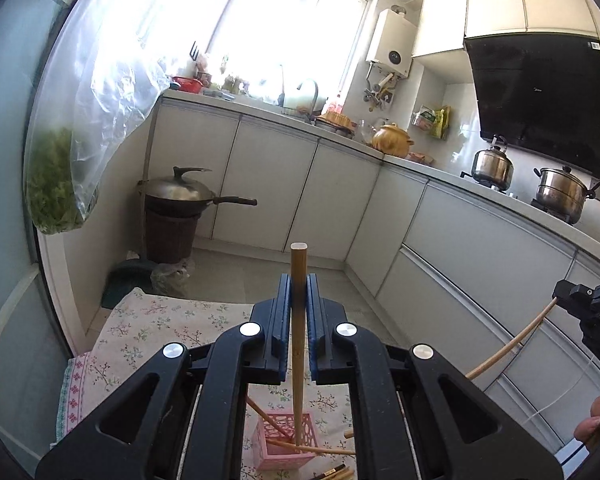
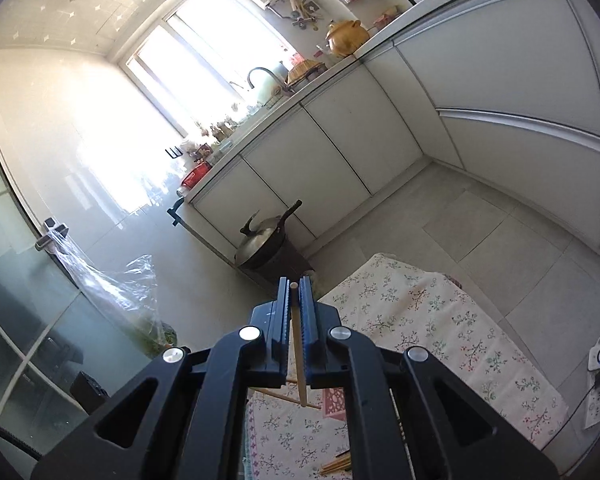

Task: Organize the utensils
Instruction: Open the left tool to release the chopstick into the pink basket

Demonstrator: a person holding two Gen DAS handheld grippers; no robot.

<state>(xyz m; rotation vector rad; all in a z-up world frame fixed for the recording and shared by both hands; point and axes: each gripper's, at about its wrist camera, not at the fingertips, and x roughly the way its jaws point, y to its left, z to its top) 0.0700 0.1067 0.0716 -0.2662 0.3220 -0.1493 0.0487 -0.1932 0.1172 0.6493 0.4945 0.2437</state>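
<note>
Kitchen, floral-cloth table (image 1: 148,328): left gripper (image 1: 299,292) clamps darker chopstick (image 1: 299,320) upright over pink holder (image 1: 284,446); right gripper (image 2: 295,300) clamps pale chopstick (image 2: 299,360), lifted clear at right. Step: loading holder. Next: lower tip straight into basket opening. More chopsticks (image 1: 336,472) lie near.

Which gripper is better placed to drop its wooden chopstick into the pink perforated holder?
Probably left. The left gripper holds its wooden chopstick upright, tip over the pink perforated holder; in the right wrist view the holder sits off to one side.
</note>
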